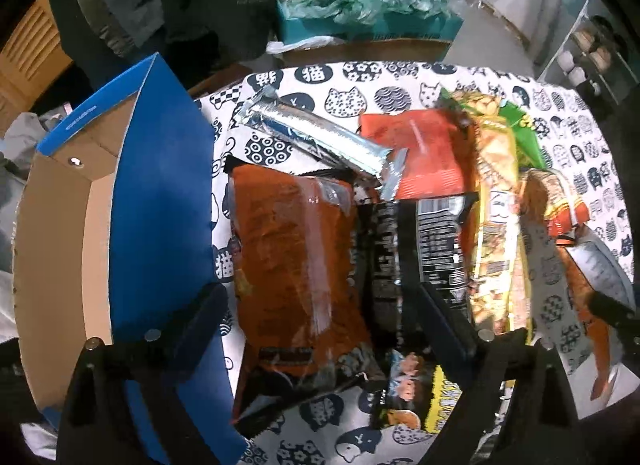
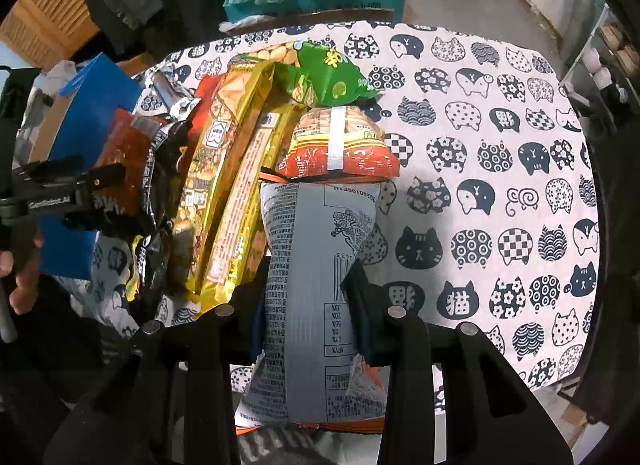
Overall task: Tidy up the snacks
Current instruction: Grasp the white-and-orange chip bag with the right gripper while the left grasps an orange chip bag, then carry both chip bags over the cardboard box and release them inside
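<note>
We see a desk covered in a cat-print cloth, with a blue cardboard box open at its left edge. Just beside the box a heap of snack packets spreads across the cloth. An orange packet is the largest, lying nearest the box. A long yellow packet lies right of it, with a silver bar, a red packet and a small green packet at the far end.

Our left tongs hang over the orange packet, jaws spread wide to either side of it and gripping nothing.

Our right tongs are closed on a grey packet, pinching its waist so that it bulges above and below the pads; its far end reaches a red-and-yellow packet.
</note>
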